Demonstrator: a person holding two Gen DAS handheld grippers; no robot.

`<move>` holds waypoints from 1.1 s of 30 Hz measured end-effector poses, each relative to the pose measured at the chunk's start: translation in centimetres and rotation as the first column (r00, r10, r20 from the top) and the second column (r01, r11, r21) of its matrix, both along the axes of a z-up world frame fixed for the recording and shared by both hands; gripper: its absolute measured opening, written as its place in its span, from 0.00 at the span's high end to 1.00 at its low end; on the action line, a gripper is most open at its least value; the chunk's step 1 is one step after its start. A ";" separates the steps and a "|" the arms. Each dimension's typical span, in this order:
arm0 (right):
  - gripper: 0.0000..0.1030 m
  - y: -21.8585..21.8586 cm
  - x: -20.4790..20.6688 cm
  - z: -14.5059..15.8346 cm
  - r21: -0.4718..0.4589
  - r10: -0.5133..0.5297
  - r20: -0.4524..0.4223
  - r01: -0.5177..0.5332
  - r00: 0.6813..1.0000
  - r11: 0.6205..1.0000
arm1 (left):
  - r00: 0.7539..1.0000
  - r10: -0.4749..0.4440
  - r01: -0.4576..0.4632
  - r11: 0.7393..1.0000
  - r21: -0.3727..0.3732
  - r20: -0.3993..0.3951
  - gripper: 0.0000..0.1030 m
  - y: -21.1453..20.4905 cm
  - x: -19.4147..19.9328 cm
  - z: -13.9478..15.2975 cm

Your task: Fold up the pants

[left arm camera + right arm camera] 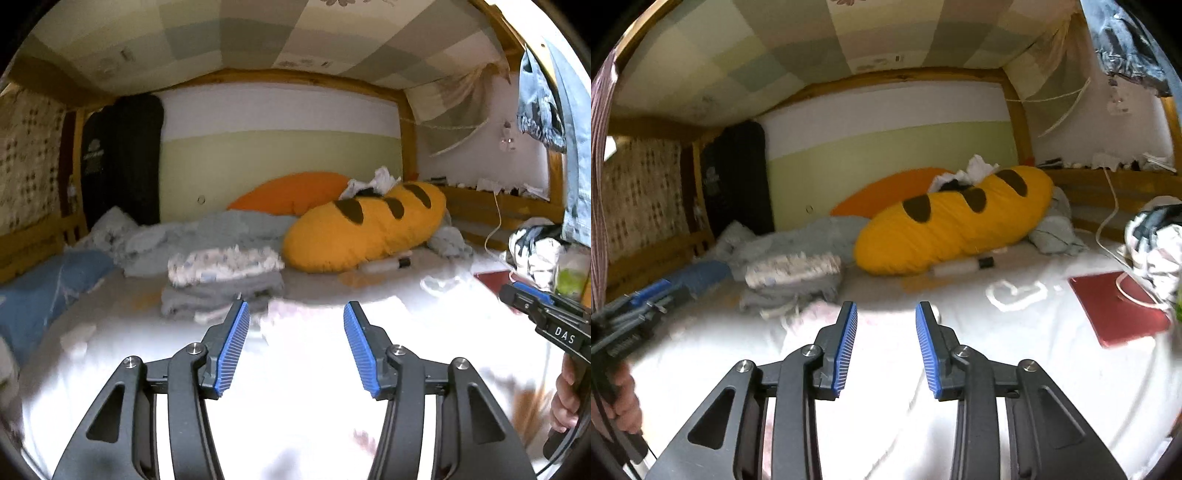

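1. White bed sheet (424, 332) spread across the whole lower half of both views, washed out by glare.
2. Yellow bread-shaped pillow (955, 227) with dark brown slash patches lying near the far wall, an orange cushion (291, 192) behind it and white crumpled cloth on top.
3. Stack of folded laundry (221, 280) left of the pillow: grey pieces beneath, a white printed piece on top.
4. Pale pinkish-white garment (809, 314), apparently the pants, lying on the sheet just in front of that stack, below both claws; blurred and overexposed, so outline not clear.
5. Red flat book or case (1119, 310) on the sheet at far right, a white cable across it.
6. Left gripper (295, 345) held above the sheet, blue ribbed pads wide apart, nothing between them.
7. Right gripper (886, 349) likewise above the sheet, pads parted, nothing clamped; in the left view, body stamped "DAS" in white letters.
8. Black hanging garment at back left bearing a pale print, too blurred to read.
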State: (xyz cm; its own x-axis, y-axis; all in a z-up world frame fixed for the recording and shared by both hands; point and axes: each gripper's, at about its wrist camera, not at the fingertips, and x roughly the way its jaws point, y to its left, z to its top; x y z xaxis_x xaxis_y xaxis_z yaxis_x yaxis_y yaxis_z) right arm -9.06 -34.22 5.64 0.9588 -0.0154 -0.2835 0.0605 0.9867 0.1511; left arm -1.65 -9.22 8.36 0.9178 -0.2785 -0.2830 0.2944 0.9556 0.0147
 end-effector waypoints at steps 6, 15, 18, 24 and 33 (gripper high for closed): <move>0.67 1.7 -2.7 -5.1 -0.026 0.020 -0.140 -0.024 0.990 0.999 | 0.993 -0.001 0.005 0.999 0.036 -0.115 0.49 0.1 -2.7 -5.5; 0.67 6.2 -3.0 -10.3 -0.039 0.167 -0.359 -0.194 0.918 0.980 | 0.948 -0.097 0.131 0.987 0.097 -0.302 0.50 -2.6 -2.5 -11.3; 0.66 6.9 -2.6 -10.8 -0.033 0.189 -0.382 -0.218 0.904 0.975 | 0.932 -0.132 0.166 0.983 0.073 -0.337 0.50 -3.1 -2.4 -11.7; 0.66 7.5 -0.8 -11.5 -0.034 0.176 -0.421 -0.209 0.890 0.977 | 0.920 -0.111 0.151 0.985 0.079 -0.376 0.53 -4.2 -0.9 -12.6; 0.66 7.7 -0.4 -10.9 -0.033 0.158 -0.393 -0.185 0.906 0.982 | 0.922 -0.094 0.130 0.989 0.071 -0.375 0.56 -4.7 0.0 -13.0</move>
